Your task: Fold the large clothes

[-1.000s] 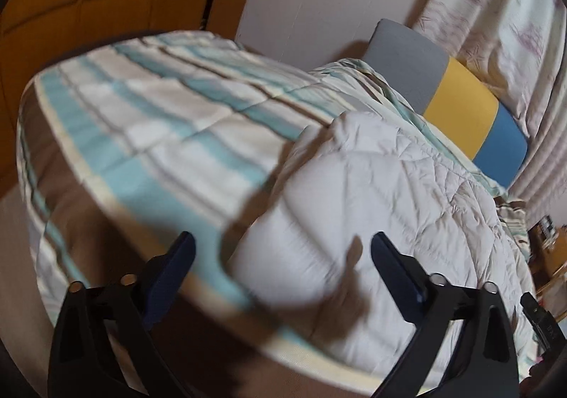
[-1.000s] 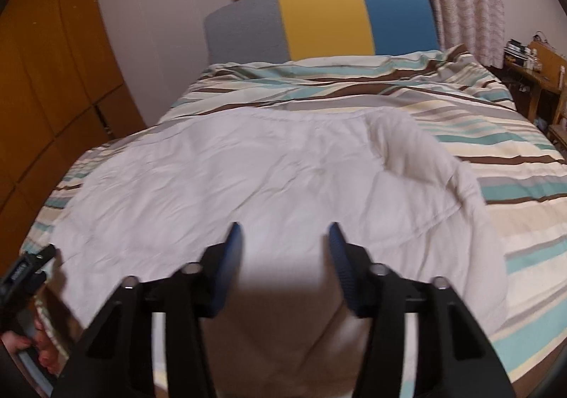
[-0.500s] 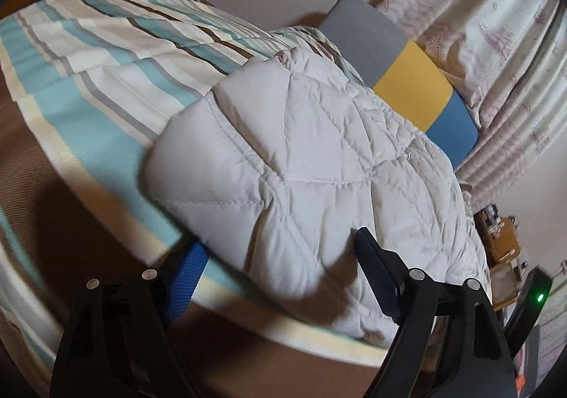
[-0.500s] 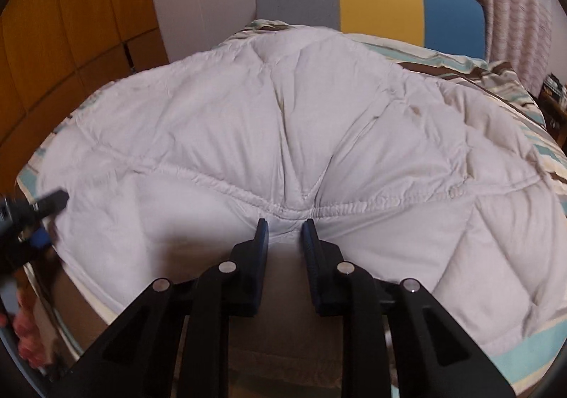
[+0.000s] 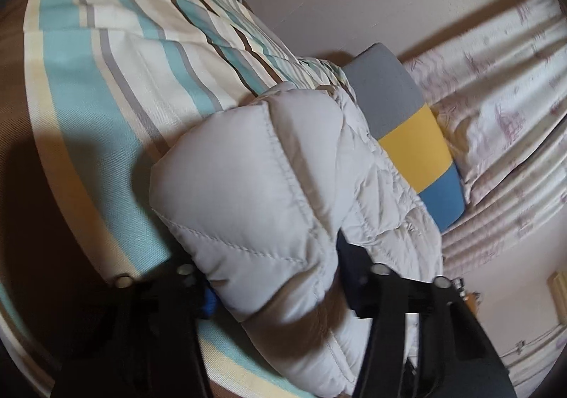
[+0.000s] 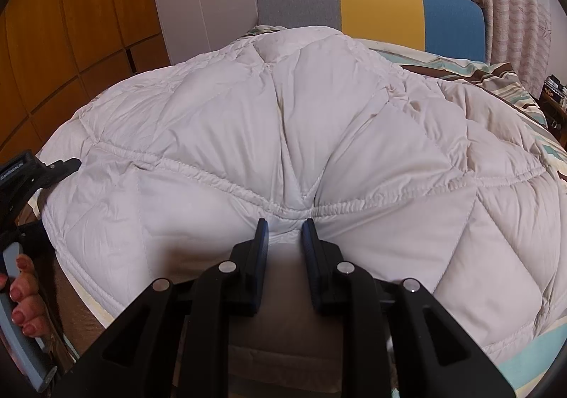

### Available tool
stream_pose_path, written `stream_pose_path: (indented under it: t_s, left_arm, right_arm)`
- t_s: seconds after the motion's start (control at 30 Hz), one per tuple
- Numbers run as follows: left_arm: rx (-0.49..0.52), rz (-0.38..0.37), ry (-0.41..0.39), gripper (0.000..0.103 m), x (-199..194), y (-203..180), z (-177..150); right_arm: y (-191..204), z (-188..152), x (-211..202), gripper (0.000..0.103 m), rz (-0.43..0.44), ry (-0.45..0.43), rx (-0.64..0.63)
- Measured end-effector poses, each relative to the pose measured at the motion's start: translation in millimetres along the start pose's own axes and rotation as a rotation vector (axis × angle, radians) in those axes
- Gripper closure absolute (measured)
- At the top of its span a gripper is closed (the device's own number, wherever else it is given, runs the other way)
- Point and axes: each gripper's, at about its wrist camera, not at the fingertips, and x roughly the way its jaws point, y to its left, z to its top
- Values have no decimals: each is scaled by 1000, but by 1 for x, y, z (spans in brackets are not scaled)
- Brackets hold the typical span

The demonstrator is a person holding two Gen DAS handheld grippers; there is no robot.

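Striped bedding (image 5: 117, 86) in teal, cream, grey and brown covers the bed that fills both views, with a brown band along its near edge. At the far end stands a headboard (image 6: 368, 8) in grey, yellow and blue blocks, backed by a white wall and pale patterned curtains (image 5: 496, 107); orange-brown wooden cabinet panels (image 6: 71, 43) run along the left side of the room, and a cluttered shelf shows at the far right edge. A white quilted duvet (image 6: 283, 121) lies spread across the near part of the bed, on top of the stripes. The right gripper (image 6: 283, 235) is clamped on the duvet's gathered near edge at its middle, the jaws close together with puckered fabric pinched between them. The left gripper (image 5: 276, 274) has just been closing its jaws around the puffy left corner of the duvet, which bulges up between them and hides the fingers almost completely. A hand (image 6: 24, 295) holding that tool's handle shows at the left edge of the right wrist view.
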Motion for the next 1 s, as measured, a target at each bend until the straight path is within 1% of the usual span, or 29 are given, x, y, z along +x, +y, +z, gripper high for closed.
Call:
stream_pose_path:
  t_s: [0.03, 0.13, 0.23, 0.37, 0.4, 0.5, 0.53, 0.57, 0.67, 0.7, 0.73, 0.77, 0.8, 0.83, 0.87, 0.93, 1.0]
  left_arm:
    - [-9, -11, 2, 67, -1, -1, 1]
    - [21, -16, -28, 76, -12, -12, 2]
    - [106, -39, -84, 78, -29, -40, 1]
    - [261, -100, -140, 78, -50, -81, -3]
    - [288, -110, -147, 78, -54, -87, -5]
    - [425, -158, -169, 78, -66, -121, -17]
    - [456, -167, -169, 78, -67, -127, -21]
    - [514, -181, -172, 78, -70, -141, -28]
    - [639, -193, -191, 78, -75, -167, -42]
    - [665, -193, -197, 78, -75, -172, -46]
    - [698, -188, -203, 78, -76, -177, -49]
    - [728, -181, -206, 78, -76, -183, -52]
    - [759, -175, -210, 78, -76, -188, -55]
    - [783, -172, -214, 78, -76, -193, -58]
    - [803, -173, -215, 78, -75, -197, -61]
    - [829, -170, -215, 78, -75, -203, -65]
    - [849, -168, -216, 78, -72, -212, -70]
  right_arm:
    - [1, 0, 0, 83, -3, 1, -3]
    - [3, 2, 2, 83, -14, 3, -9]
    - [3, 2, 3, 83, -25, 3, -12]
    - [4, 2, 4, 83, -30, 4, -10]
    - [4, 2, 4, 83, -30, 4, -8]
    - [4, 1, 5, 83, -30, 5, -1]
    - [3, 2, 5, 83, -28, 6, 2]
    - [3, 2, 5, 83, -25, 7, 4]
    - [-1, 5, 1, 83, -5, 8, 19]
    - [-4, 6, -2, 82, 9, 9, 36]
    - [-7, 6, -6, 77, 23, 10, 51]
    - [-12, 6, -13, 69, 38, 4, 74]
    - [-16, 5, -19, 63, 42, -8, 85]
    - [-21, 3, -31, 52, 32, -37, 93]
    - [-25, 1, -41, 48, 9, -61, 91]
    - [-35, -3, -59, 48, -48, -90, 87]
    - [-51, -7, -73, 48, -101, -102, 112]
